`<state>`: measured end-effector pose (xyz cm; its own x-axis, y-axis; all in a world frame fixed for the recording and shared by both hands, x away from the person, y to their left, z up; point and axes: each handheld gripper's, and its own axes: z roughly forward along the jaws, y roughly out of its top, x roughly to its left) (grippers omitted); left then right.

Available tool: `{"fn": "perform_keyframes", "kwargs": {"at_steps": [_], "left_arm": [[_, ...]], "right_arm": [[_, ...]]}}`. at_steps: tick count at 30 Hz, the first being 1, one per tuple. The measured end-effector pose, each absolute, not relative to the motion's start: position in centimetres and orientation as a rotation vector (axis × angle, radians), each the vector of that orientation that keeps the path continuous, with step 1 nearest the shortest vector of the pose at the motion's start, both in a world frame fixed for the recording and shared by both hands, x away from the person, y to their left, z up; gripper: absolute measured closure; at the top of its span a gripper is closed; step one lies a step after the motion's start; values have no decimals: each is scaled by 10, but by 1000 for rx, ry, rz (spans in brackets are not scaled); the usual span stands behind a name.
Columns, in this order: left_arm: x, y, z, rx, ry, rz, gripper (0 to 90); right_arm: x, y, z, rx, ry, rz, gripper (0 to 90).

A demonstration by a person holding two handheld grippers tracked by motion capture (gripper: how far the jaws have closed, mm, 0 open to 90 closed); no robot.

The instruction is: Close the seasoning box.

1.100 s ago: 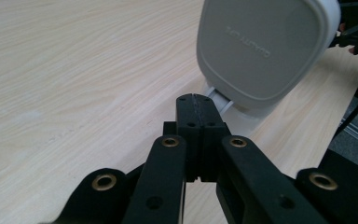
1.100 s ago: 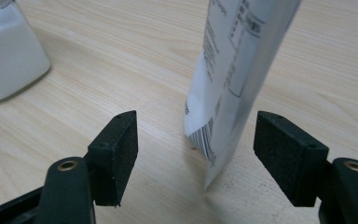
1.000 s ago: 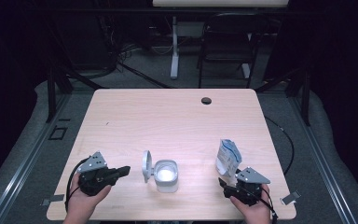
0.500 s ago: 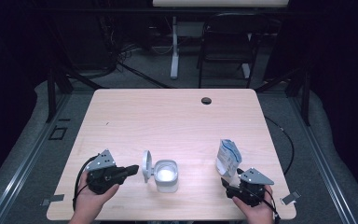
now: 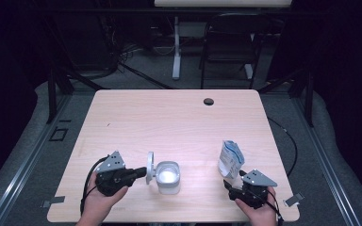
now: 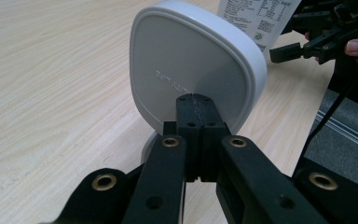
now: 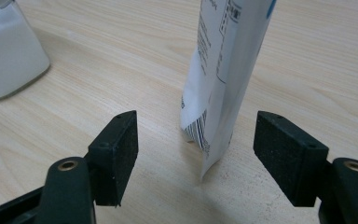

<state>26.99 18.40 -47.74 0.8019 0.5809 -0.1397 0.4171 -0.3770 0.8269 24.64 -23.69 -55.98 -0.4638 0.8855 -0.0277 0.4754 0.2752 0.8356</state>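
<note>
Pressing closed jaws against the upright lid (image 6: 191, 74), the left gripper (image 5: 143, 172) sits beside the container (image 5: 168, 176) on the table (image 5: 179, 122); the right gripper (image 7: 196, 154) stands open around the pouch (image 7: 223, 70).

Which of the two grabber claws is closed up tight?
The left gripper, shut beside the container's raised white lid. The right gripper stands open around the white pouch.
</note>
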Motion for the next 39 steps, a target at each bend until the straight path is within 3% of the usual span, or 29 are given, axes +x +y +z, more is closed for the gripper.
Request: {"fn": "perform_keyframes", "kwargs": {"at_steps": [23, 39], "left_arm": [[273, 151, -484, 2085, 714, 186, 900], [273, 157, -477, 2086, 717, 205, 900]], "right_arm": [[247, -239, -561, 1234, 2041, 1105, 308], [247, -239, -560, 1232, 2042, 1099, 308]]}}
